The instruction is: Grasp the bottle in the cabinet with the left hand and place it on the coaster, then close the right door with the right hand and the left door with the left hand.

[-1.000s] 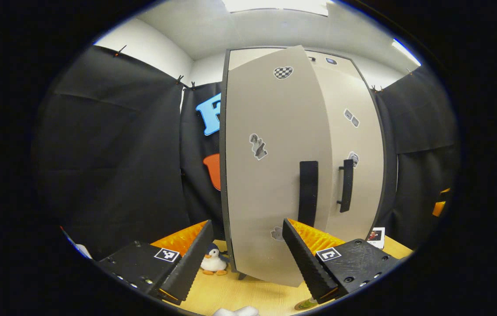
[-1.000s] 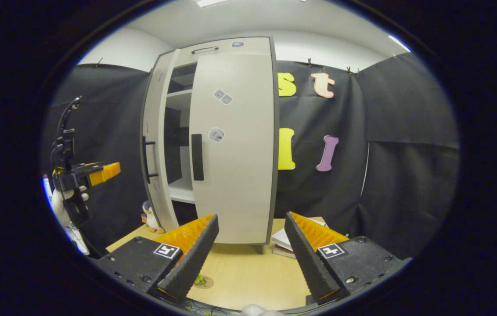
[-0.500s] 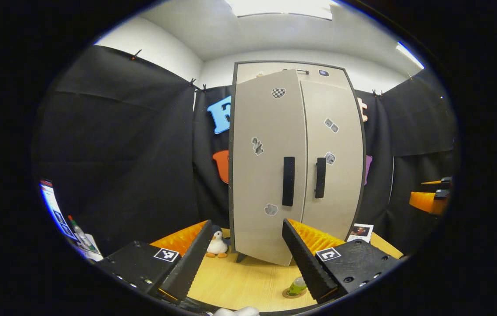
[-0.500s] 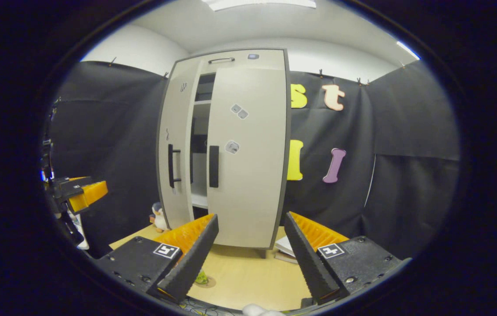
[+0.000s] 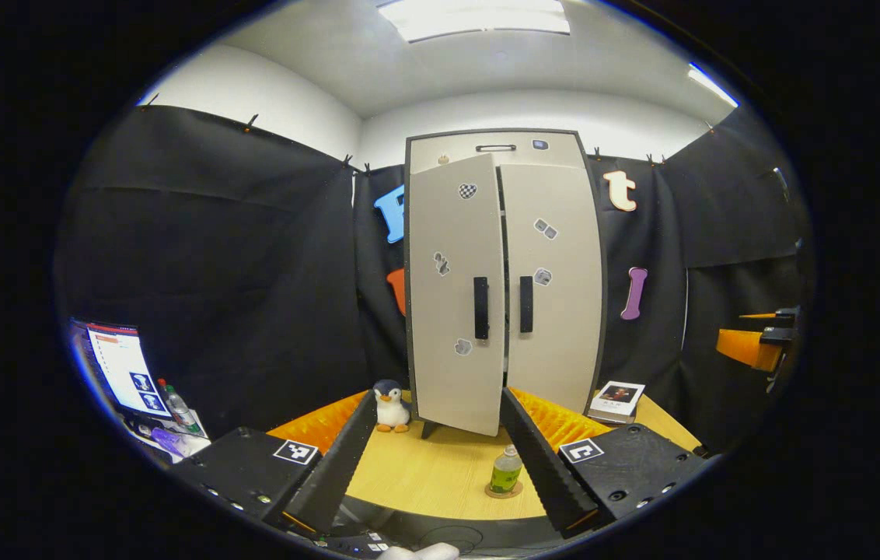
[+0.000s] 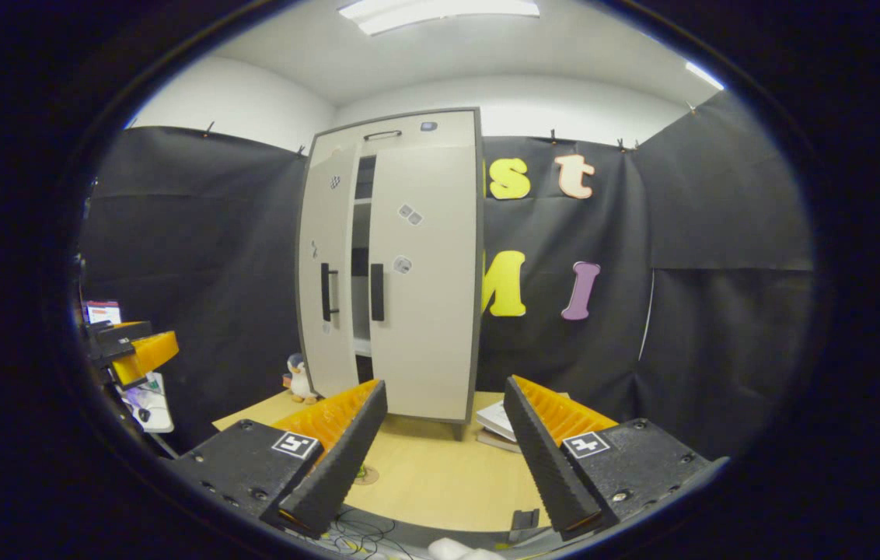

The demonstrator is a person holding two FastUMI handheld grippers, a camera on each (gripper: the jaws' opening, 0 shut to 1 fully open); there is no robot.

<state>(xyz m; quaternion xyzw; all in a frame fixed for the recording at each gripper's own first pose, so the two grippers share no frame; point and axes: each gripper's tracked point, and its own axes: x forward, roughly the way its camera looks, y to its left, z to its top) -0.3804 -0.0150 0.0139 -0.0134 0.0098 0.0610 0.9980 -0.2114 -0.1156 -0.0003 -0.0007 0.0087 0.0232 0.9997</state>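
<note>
Standing on its coaster [image 5: 504, 491], bottle [image 5: 506, 470] partly hidden by open, empty left hand-held gripper [image 5: 440, 459], right hand-held gripper [image 6: 444, 455] likewise

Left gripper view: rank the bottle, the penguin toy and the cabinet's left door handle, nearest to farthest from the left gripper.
1. Bottle: on its coaster, just inside the right finger.
2. Penguin toy: farther back on the table, left of the cabinet's foot.
3. Left door handle: highest up, on the door.

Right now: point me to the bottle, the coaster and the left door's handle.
bottle [image 5: 506, 470], left gripper view, on its green body.
coaster [image 5: 490, 492], left gripper view, on its rim left of the bottle's base.
left door's handle [image 5: 480, 307], left gripper view, on the middle of the black bar.
</note>
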